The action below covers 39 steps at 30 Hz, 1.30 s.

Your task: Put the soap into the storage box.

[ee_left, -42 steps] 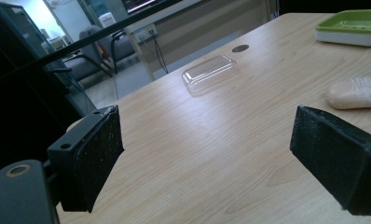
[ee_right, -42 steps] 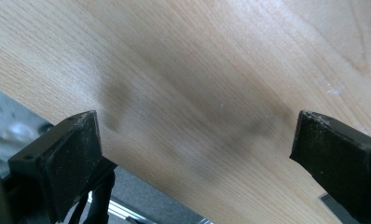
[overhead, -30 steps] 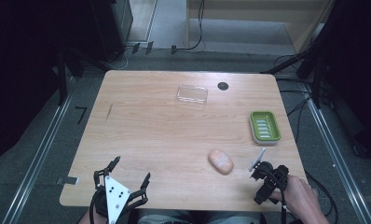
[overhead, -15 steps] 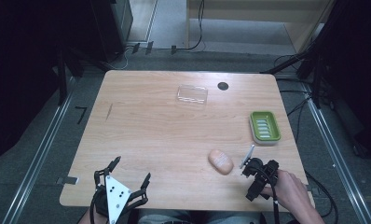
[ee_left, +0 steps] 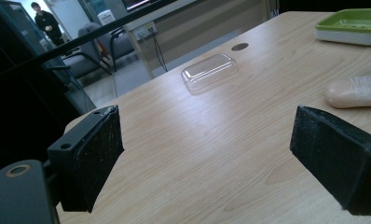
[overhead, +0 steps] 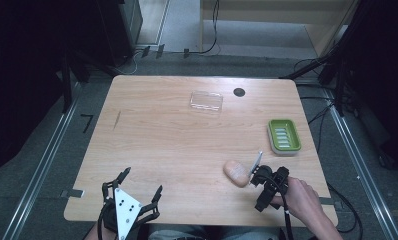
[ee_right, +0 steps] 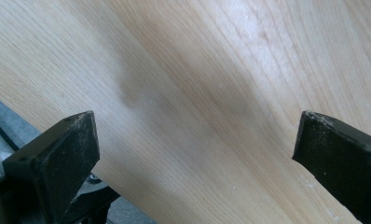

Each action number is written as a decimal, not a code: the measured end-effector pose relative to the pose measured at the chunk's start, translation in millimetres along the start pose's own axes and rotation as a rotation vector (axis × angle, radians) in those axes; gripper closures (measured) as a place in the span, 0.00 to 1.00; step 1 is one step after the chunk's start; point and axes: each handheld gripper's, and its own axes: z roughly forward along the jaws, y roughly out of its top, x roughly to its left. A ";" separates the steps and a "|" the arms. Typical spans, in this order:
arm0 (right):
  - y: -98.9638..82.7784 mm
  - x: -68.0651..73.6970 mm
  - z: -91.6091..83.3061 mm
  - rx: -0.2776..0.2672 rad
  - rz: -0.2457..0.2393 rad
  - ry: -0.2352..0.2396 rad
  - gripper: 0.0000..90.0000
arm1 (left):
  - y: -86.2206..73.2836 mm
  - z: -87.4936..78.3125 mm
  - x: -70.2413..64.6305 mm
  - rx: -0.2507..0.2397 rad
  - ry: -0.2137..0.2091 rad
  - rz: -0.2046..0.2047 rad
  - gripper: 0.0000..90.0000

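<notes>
One pale soap bar within reach of the right gripper

One bar of soap (overhead: 236, 172), pale peach and rounded like a pebble, lies on the wooden table (overhead: 152, 145) toward the near right, and its blunt end is also seen at the right edge of the left gripper view. It is judged to be light, stiff and smooth, so a slip out of the pads is the main risk; a dent is possible if it is squeezed hard. A hold across the short width, at the middle of the bar, with the pads low on the flanks, is judged safest, since the rounded ends would let it squirt out.

Just right of the bar, almost touching it, the right gripper (overhead: 258, 171) is held by a hand (overhead: 300, 199), its jaws spread wide with bare wood between them in the right gripper view; nothing is gripped.

Farther right and farther back, a green soap dish (overhead: 283, 136) with a ribbed insert stands near the table's right edge. A clear plastic lid (overhead: 206, 100) lies at the far middle, beside a dark round hole (overhead: 239, 92).

At the near left edge, the left gripper (overhead: 139, 191) is parked with jaws wide apart and empty.
</notes>
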 end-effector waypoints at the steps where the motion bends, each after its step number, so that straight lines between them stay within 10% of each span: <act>1: 3.0 1.1 -0.3 -0.002 -0.003 0.005 0.00 | 0.0 -0.1 -0.1 -0.002 0.000 -0.001 0.11; 39: 60.3 0.4 -15.5 -0.061 -0.030 0.005 0.00 | -0.2 -0.2 -0.5 -0.005 0.001 0.003 0.11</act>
